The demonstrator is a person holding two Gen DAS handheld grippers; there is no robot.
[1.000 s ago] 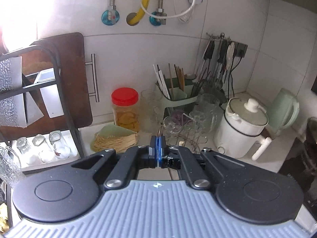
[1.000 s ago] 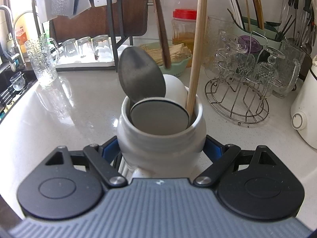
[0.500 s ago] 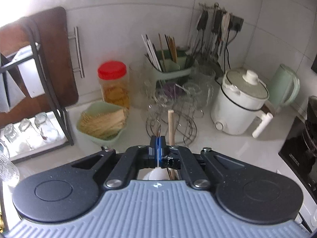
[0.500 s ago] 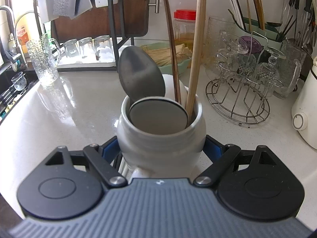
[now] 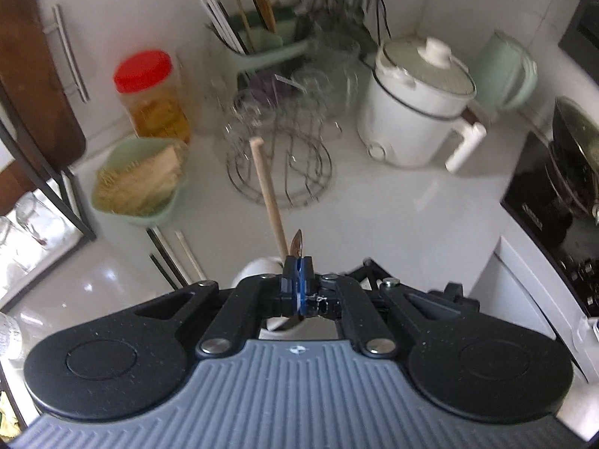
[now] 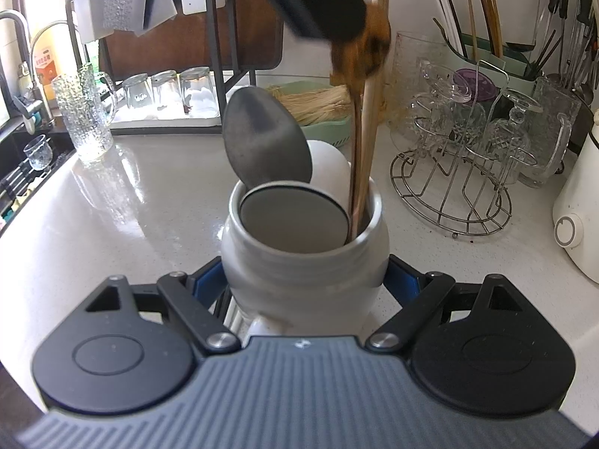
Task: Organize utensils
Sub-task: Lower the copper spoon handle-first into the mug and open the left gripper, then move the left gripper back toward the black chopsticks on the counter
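Note:
My right gripper (image 6: 305, 284) is shut on a white ceramic jar (image 6: 303, 262) that stands on the counter. Upright in the jar are a metal spoon (image 6: 265, 142), a white spoon (image 6: 329, 168), a flat round-headed utensil (image 6: 292, 220) and a wooden stick (image 6: 374, 86). My left gripper (image 6: 359, 18) comes in from the top of the right wrist view, shut on a thin brown utensil (image 6: 355, 157) whose lower end is inside the jar beside the stick. In the left wrist view the left gripper (image 5: 297, 280) pinches that utensil (image 5: 297, 243) just above the jar (image 5: 258, 269).
A wire rack with upturned glasses (image 6: 460, 172) stands right of the jar. Behind are a green basket of sticks (image 5: 138, 183), a red-lidded jar (image 5: 149, 93) and a chopstick caddy (image 5: 258, 45). A white cooker (image 5: 415, 112) and loose chopsticks (image 5: 168, 254) sit on the counter.
My left gripper has sunk and tipped downward over the jar, and the brown utensil has gone deeper into it. The right gripper and jar have not moved.

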